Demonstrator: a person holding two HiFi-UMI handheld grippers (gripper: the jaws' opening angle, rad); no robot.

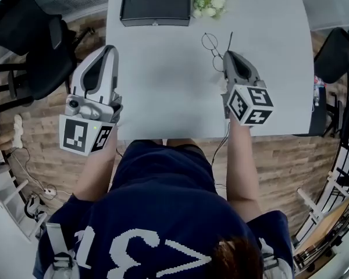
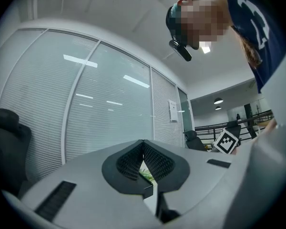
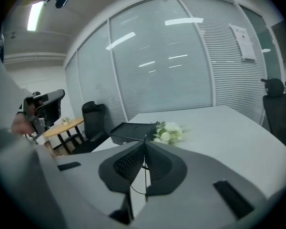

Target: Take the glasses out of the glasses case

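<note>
The thin wire-rimmed glasses [image 1: 210, 43] hang off the tip of my right gripper [image 1: 228, 54] above the white table [image 1: 163, 80]. In the right gripper view the jaws [image 3: 144, 144] are shut, and a thin part of the glasses frame [image 3: 145, 175] runs down between them. The black glasses case [image 1: 155, 6] lies at the table's far edge, apart from both grippers; the same case [image 3: 131, 130] shows beyond the jaws. My left gripper [image 1: 112, 48] is over the table's left edge, its jaws [image 2: 143, 142] shut with nothing in them.
A small bunch of white flowers [image 1: 208, 0] lies right of the case; the same flowers [image 3: 169, 132] show behind the right jaws. Black office chairs [image 1: 41, 45] stand left of the table, another chair [image 1: 337, 54] to the right. The person stands at the near edge.
</note>
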